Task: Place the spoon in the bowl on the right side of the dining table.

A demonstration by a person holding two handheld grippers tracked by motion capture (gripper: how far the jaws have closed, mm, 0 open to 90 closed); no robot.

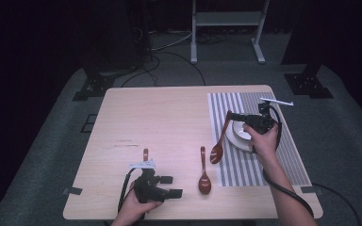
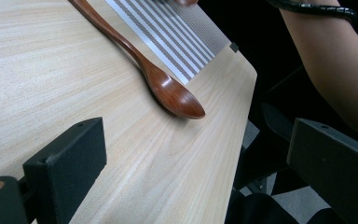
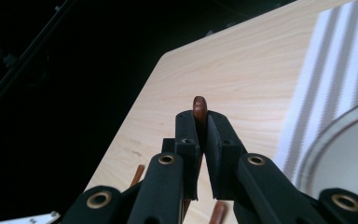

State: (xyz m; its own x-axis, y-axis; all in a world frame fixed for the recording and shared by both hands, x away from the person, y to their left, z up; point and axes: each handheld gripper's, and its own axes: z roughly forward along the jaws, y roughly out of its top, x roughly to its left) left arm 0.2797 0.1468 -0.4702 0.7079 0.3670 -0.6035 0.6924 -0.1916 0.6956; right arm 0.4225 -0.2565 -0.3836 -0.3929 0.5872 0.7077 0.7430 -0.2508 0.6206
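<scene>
My right tongs (image 1: 231, 116) pinch a brown wooden spoon's (image 1: 219, 141) handle tip. My left tongs (image 1: 173, 186) gape empty; just beyond lies another brown wooden spoon (image 2: 168, 88) on the desk (image 1: 169, 117).

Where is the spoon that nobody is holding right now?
In the high view the loose spoon lies flat on the bare wooden table, near the front edge, between the left gripper and the striped placemat, bowl end toward the person.
</scene>
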